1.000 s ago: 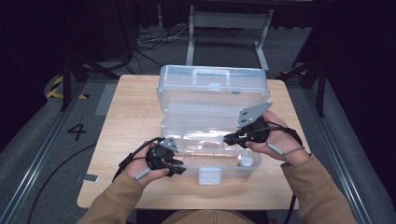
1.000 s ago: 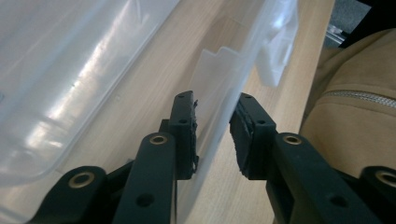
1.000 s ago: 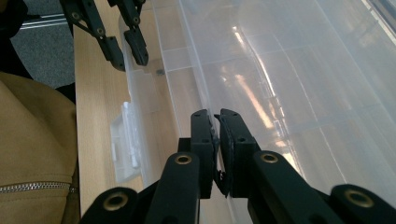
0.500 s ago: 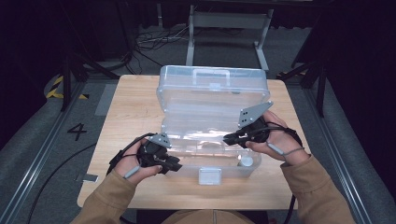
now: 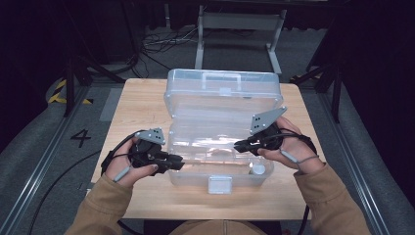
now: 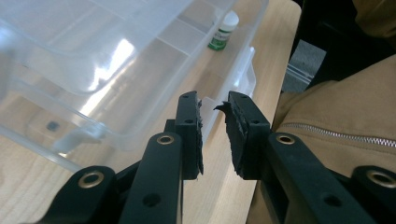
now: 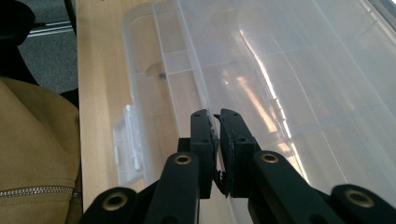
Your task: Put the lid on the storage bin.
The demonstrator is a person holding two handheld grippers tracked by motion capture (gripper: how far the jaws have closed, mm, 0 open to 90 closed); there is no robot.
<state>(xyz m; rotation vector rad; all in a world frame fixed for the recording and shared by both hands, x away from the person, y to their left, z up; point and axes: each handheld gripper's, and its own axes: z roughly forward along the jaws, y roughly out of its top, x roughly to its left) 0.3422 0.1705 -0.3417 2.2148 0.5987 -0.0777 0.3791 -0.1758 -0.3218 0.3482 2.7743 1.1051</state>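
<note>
Closing its jaws a little over empty air, the left gripper [image 5: 171, 162] in the high view has lifted off the front left corner of the clear plastic compartment box [image 5: 222, 147] on the wooden counter [image 5: 142, 105], likely just letting go; the right gripper [image 5: 243, 145] sits unmoved over the inner tray. Left gripper view: left gripper [image 6: 214, 112] narrowly parted, nothing held, box rim [image 6: 140, 135] just beyond, small white-capped green-label bottle [image 6: 224, 30] far off inside. Right gripper view: right gripper [image 7: 217, 122] nearly shut on the tray's thin clear edge [image 7: 205, 100], apparently pinching it.
</note>
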